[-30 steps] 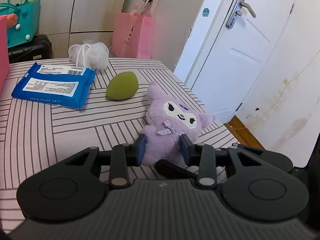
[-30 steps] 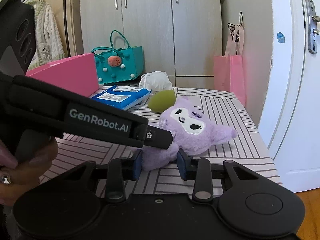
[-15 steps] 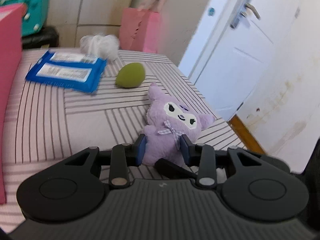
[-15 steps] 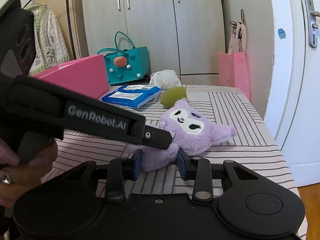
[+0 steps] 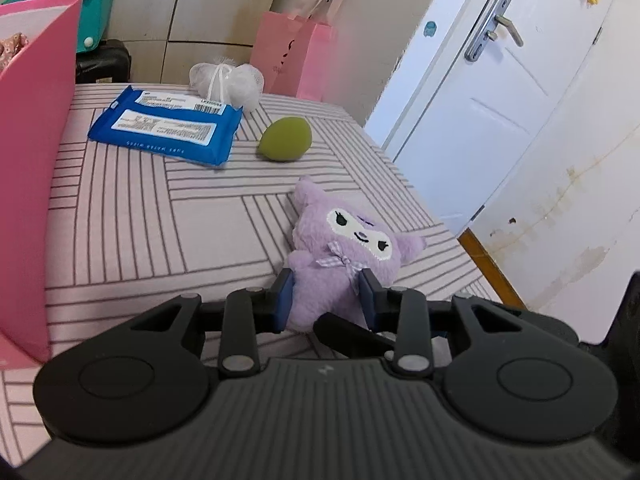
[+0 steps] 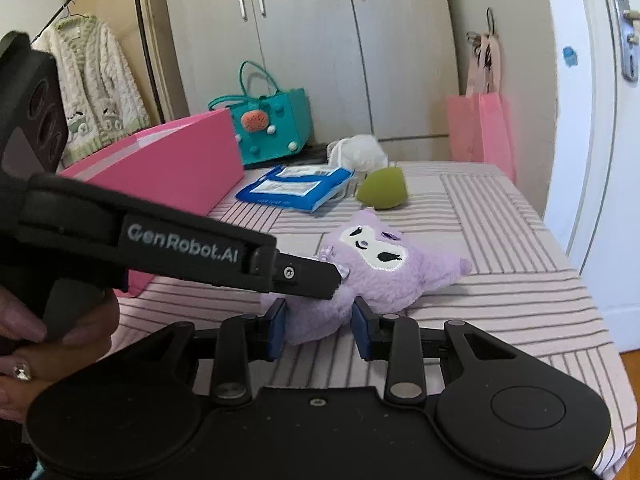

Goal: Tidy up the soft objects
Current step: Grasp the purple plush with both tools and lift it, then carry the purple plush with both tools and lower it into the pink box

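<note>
A purple plush toy [image 5: 352,256] with a white face is held above the striped table by both grippers. My left gripper [image 5: 326,300] is shut on its body. My right gripper [image 6: 320,326] is shut on its lower part [image 6: 360,280]. The left gripper's arm crosses the right wrist view from the left. A green egg-shaped sponge [image 5: 285,138], a blue wipes pack [image 5: 168,126] and a white mesh puff [image 5: 230,82] lie farther back on the table.
A pink box [image 5: 28,152] stands at the table's left; it also shows in the right wrist view [image 6: 168,168]. A teal bag [image 6: 272,120] and a pink paper bag [image 6: 480,128] stand behind the table. A white door [image 5: 500,92] is at the right.
Both grippers have lifted the plush toy and carried it a little leftward; the pink box has come into the left wrist view.
</note>
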`<state>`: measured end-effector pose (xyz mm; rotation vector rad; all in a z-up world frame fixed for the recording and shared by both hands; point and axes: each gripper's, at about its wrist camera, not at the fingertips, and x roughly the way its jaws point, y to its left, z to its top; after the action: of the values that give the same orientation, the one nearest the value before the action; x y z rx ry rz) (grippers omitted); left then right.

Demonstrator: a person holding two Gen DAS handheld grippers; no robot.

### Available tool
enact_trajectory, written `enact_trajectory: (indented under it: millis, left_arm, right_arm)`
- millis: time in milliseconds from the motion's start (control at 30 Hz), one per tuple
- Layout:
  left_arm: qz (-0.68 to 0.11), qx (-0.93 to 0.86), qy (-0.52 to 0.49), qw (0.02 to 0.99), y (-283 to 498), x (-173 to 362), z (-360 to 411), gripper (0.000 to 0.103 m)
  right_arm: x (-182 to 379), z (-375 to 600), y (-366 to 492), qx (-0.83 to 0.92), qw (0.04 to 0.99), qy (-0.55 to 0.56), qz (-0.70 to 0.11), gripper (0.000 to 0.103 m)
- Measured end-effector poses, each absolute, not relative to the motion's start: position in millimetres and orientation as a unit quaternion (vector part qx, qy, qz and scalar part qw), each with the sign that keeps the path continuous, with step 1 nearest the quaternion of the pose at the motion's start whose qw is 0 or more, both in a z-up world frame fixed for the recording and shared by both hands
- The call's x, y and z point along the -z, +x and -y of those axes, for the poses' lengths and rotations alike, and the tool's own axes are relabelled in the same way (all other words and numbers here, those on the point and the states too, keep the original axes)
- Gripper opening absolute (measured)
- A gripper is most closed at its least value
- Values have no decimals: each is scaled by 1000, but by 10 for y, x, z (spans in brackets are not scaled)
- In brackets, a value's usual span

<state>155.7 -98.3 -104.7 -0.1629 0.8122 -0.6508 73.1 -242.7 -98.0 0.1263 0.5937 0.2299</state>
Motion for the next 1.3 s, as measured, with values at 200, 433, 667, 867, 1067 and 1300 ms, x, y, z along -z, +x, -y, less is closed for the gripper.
enact_trajectory:
  millis: [200, 433, 667, 867, 1067, 1300]
  left_arm:
    - [-406, 317, -97, 852, 1492, 956, 807, 33]
    - [-426, 329, -103, 837, 1332, 746, 607, 34]
    - [-451, 327, -94, 825, 1136, 547, 398, 34]
    - [-458, 314, -78, 828, 951, 391, 200, 34]
    - [-475, 300, -85, 823, 809, 258, -28, 34]
    - [-492, 282, -107, 817, 685, 138, -285, 34]
  right_arm:
    - [839, 2360, 659, -144, 939, 43, -309, 39]
    - [588, 2308, 519, -199, 925, 21, -323, 39]
    - [364, 2156, 433, -246, 903, 12, -352, 39]
    - [202, 1994, 414, -282, 883, 13, -374, 38]
    - [64, 1797, 352, -315, 866, 2, -389, 38]
    - [-106, 1570, 299, -347, 846, -15, -404, 38]
